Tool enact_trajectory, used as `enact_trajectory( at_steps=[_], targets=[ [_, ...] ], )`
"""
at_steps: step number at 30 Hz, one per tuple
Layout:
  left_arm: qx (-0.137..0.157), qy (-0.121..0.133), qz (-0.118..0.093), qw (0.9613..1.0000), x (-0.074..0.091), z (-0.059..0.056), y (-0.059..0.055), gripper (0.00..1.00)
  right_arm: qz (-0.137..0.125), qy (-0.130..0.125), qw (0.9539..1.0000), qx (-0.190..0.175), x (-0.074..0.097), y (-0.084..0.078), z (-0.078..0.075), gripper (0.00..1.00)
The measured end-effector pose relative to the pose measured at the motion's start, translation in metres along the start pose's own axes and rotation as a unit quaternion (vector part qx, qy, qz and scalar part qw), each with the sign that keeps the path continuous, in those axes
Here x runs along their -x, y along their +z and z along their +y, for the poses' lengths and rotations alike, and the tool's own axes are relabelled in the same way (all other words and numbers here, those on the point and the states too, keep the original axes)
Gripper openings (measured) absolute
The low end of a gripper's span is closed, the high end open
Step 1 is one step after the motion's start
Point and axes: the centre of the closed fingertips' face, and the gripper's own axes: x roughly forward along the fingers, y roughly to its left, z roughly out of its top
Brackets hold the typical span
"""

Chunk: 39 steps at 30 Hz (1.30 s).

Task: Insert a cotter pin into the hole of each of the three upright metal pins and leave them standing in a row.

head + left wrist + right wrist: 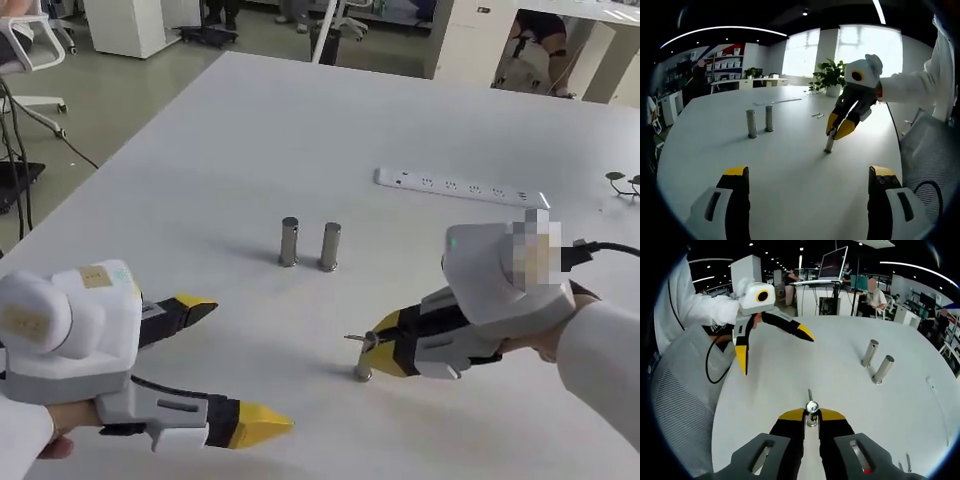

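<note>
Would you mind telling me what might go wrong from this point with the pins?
1. The right claw is shut on the top of the near pin. Pulling away sideways may tip it, and the open left claw hovers apart, not steadying it.
2. The cotter pin juts out on one side; if it is only partly through, it may slip out.
3. One far pin stands close beside its neighbour, so knocking one could fell both.

White table (250, 130) with three upright metal pins (329, 247) and a power strip (460, 187).
</note>
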Motion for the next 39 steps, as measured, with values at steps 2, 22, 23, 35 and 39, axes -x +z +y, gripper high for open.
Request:
enact_trajectory(
  at_steps=[2,22,23,35,39],
  targets=[
    [0.000,0.004,-0.001,1.0000,0.002,0.001,0.001,0.99,-0.004,0.001,1.0000,0.001,0.000,0.001,-0.002,0.04],
    [0.004,0.015,-0.003,0.9999,0.007,0.008,0.005,0.99,-0.016,-0.002,0.9997,0.016,-0.014,0.016,-0.050,0.04],
    [0.006,0.016,-0.004,0.9999,0.007,0.008,0.006,0.99,-0.019,-0.001,0.9997,0.012,-0.015,0.016,-0.051,0.04],
    [0.016,0.032,-0.029,0.9990,0.010,0.013,0.023,0.99,-0.033,-0.009,0.9994,0.005,-0.013,0.022,-0.041,0.19],
    [0.020,0.020,-0.027,0.9992,0.009,0.005,0.029,0.99,-0.051,-0.026,0.9983,0.001,-0.001,0.028,-0.035,0.26]
  ],
)
